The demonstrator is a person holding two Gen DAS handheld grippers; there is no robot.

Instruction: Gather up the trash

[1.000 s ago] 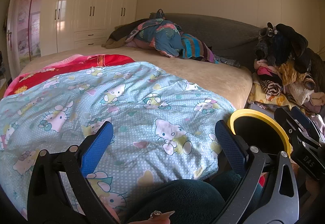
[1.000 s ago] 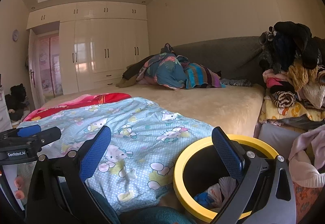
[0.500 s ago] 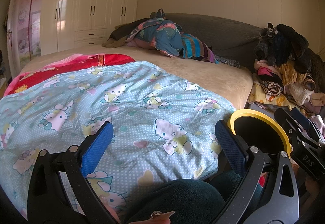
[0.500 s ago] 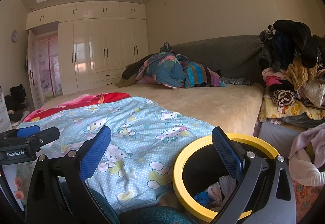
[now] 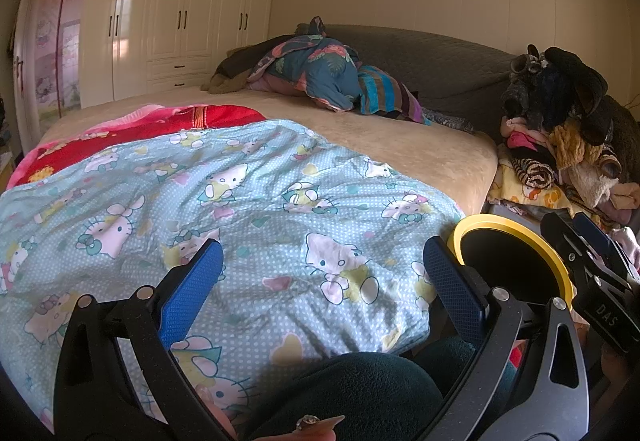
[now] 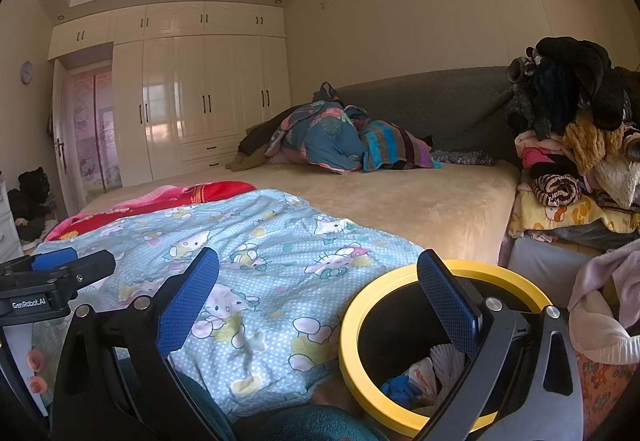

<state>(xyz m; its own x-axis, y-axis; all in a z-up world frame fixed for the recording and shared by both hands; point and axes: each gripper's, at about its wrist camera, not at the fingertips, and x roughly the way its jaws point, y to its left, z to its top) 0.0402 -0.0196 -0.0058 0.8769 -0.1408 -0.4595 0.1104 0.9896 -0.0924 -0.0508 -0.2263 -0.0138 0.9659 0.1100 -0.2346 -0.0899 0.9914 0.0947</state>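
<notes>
A black bin with a yellow rim (image 6: 356,325) stands on the floor beside the bed; white and blue crumpled trash (image 6: 424,377) lies inside it. My right gripper (image 6: 316,293) hovers open over the bin's near edge, nothing between its blue pads. In the left wrist view the yellow-rimmed bin (image 5: 516,229) is at the right. My left gripper (image 5: 320,281) is open and empty over the Hello Kitty blanket (image 5: 240,209). The right gripper's body (image 5: 592,273) shows at that view's right edge, and the left gripper's body (image 6: 52,281) at the left edge of the right wrist view.
A wide bed (image 6: 420,201) with a beige cover carries a red blanket (image 6: 180,197) and a heap of bedding (image 6: 336,141) by the grey headboard. A pile of clothes (image 6: 576,145) stands right of the bed. White wardrobes (image 6: 192,97) line the far wall.
The right wrist view has tilted slightly upward, so the bin sits a little lower in it. The left gripper has stayed still, and both stay open.
</notes>
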